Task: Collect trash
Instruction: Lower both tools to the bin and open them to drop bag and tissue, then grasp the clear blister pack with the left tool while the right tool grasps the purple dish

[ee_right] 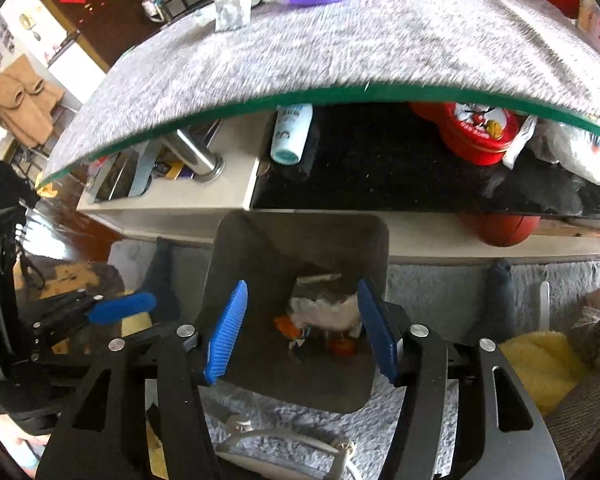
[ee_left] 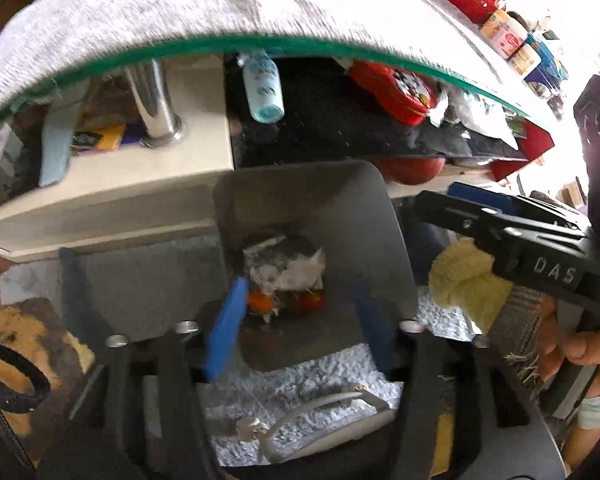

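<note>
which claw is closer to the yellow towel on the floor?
Right. The right claw hangs just above the yellow towel, at the right of the trash bin. The left claw is open over the bin mouth, farther from the towel.

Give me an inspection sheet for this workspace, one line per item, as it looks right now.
Surface: glass table covered by a grey fuzzy mat; shaggy rug on the floor.
Job's things: grey trash bin on the rug, holding crumpled paper and orange scraps.
Clutter: bottle and red tin on the lower shelf; basketball beneath; purple dish on top.
Grippers: left claw and right claw both open, empty, above the bin.
Cables: white cord on the rug.
Surroundings: yellow towel; coat hanging far left.
</note>
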`<action>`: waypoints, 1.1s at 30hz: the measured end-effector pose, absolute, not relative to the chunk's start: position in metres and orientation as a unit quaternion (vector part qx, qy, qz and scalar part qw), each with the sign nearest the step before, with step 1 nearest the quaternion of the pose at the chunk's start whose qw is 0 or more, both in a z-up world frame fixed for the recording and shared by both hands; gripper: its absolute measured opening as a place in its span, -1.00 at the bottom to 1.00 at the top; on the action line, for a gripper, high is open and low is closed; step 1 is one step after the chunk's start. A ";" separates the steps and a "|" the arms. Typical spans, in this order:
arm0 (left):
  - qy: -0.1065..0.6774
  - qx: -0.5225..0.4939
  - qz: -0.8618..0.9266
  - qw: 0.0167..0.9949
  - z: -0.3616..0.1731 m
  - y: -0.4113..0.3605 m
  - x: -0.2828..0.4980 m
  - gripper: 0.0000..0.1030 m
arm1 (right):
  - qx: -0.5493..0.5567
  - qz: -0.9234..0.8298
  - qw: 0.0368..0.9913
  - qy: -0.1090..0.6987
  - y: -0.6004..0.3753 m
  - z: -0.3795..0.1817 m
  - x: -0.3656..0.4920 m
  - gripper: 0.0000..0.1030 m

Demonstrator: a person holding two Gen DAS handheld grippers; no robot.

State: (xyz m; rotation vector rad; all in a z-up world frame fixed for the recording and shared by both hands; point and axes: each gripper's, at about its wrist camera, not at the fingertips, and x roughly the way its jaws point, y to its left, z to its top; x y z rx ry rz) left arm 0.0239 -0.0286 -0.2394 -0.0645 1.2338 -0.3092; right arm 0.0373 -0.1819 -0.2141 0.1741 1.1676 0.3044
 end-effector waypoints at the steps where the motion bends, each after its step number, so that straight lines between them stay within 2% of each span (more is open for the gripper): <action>1: 0.573 -0.027 -0.138 0.808 -0.236 -0.027 0.024 0.46 | 0.079 0.139 0.822 0.546 -0.184 -0.211 0.039 0.31; 3: 0.562 -0.019 -0.124 0.818 -0.225 -0.023 0.026 0.66 | 0.065 0.130 0.829 0.540 -0.187 -0.202 0.044 0.60; 5: 0.552 -0.016 -0.118 0.825 -0.213 -0.019 0.030 0.77 | 0.050 0.125 0.835 0.533 -0.188 -0.192 0.048 0.74; 8: 0.535 -0.016 -0.114 0.837 -0.192 -0.014 0.037 0.84 | 0.042 0.121 0.849 0.512 -0.193 -0.170 0.058 0.75; 20: 0.487 -0.014 -0.102 0.867 -0.128 -0.003 0.091 0.84 | 0.060 0.100 0.884 0.453 -0.213 -0.108 0.121 0.75; 25: 0.487 -0.009 -0.097 0.868 -0.122 -0.004 0.119 0.84 | 0.061 0.103 0.883 0.453 -0.203 -0.107 0.151 0.75; 33: 0.503 0.004 -0.105 0.858 -0.133 -0.012 0.157 0.84 | 0.041 0.106 0.867 0.486 -0.179 -0.142 0.211 0.76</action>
